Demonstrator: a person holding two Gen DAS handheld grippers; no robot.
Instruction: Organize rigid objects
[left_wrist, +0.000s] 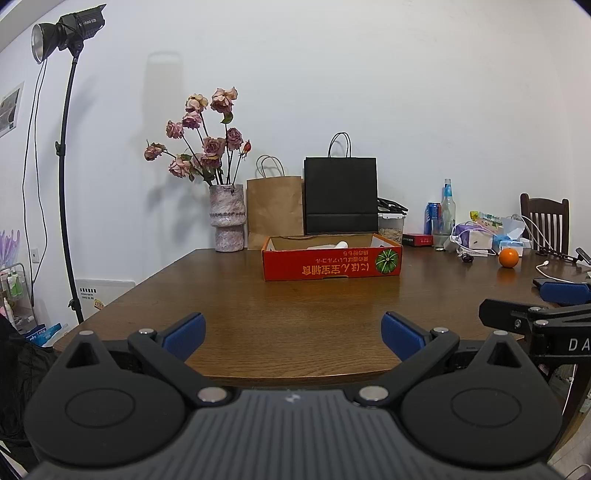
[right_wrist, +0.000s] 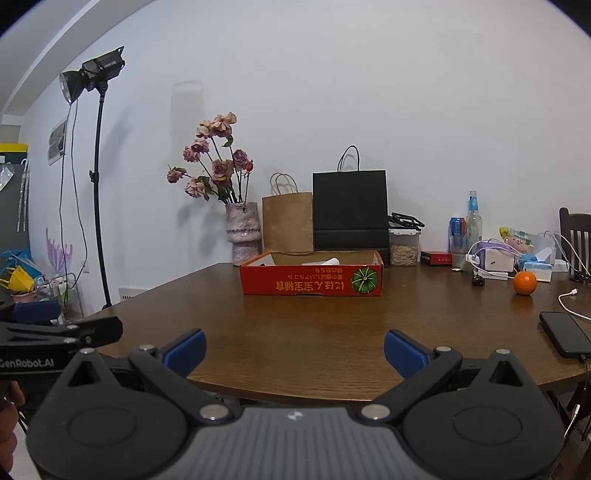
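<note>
A red cardboard box (left_wrist: 332, 264) with a pumpkin picture stands at the back middle of the brown table (left_wrist: 288, 310); it also shows in the right wrist view (right_wrist: 312, 280). White objects (left_wrist: 334, 246) lie inside it, mostly hidden by its wall. My left gripper (left_wrist: 293, 332) is open and empty over the table's near edge. My right gripper (right_wrist: 294, 349) is open and empty beside it, also at the near edge. Each gripper's side shows in the other's view.
A vase of dried roses (left_wrist: 227, 218), a brown paper bag (left_wrist: 275, 210) and a black bag (left_wrist: 340, 195) stand behind the box. At right are an orange (right_wrist: 524, 282), bottles (right_wrist: 472, 225), a can, packets, cables and a phone (right_wrist: 565, 334). A light stand (left_wrist: 64, 162) is left.
</note>
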